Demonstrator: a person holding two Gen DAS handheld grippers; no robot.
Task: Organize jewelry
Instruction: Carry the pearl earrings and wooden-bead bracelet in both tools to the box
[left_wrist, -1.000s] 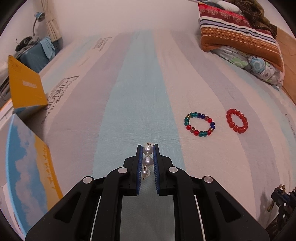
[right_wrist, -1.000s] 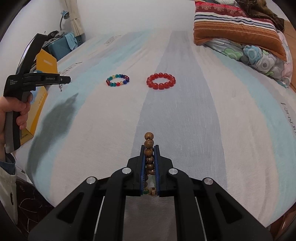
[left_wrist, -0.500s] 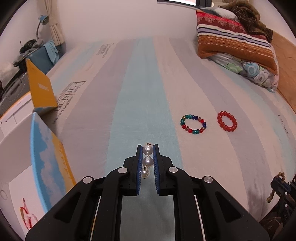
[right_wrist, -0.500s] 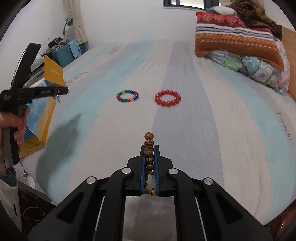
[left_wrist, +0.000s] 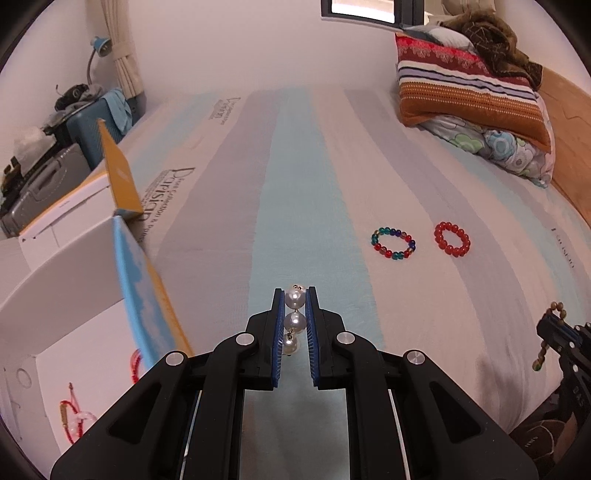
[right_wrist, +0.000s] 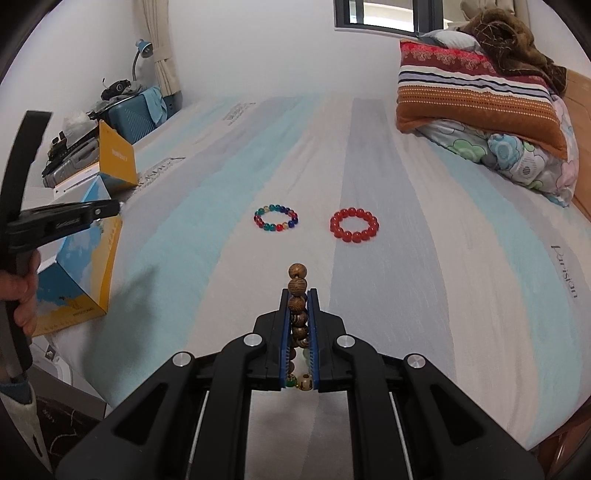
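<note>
A: What does the left gripper (left_wrist: 295, 295) hold?
B: Its jaws are closed on a white pearl strand (left_wrist: 294, 319), lifted above the striped bed sheet (left_wrist: 295, 166).
A: And the right gripper (right_wrist: 298, 295)?
B: Its jaws are clamped tight on a brown wooden bead bracelet (right_wrist: 297, 295).
A: Anything else?
B: 2 bracelets lie side by side on the sheet: a multicoloured glass bead bracelet (right_wrist: 276, 218) and a red bead bracelet (right_wrist: 354, 225).

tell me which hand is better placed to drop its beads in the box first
Left, likely. The left gripper, shut on the pearl strand, has the open box right beside it; the right gripper, holding wooden beads, sits farther off.
</note>
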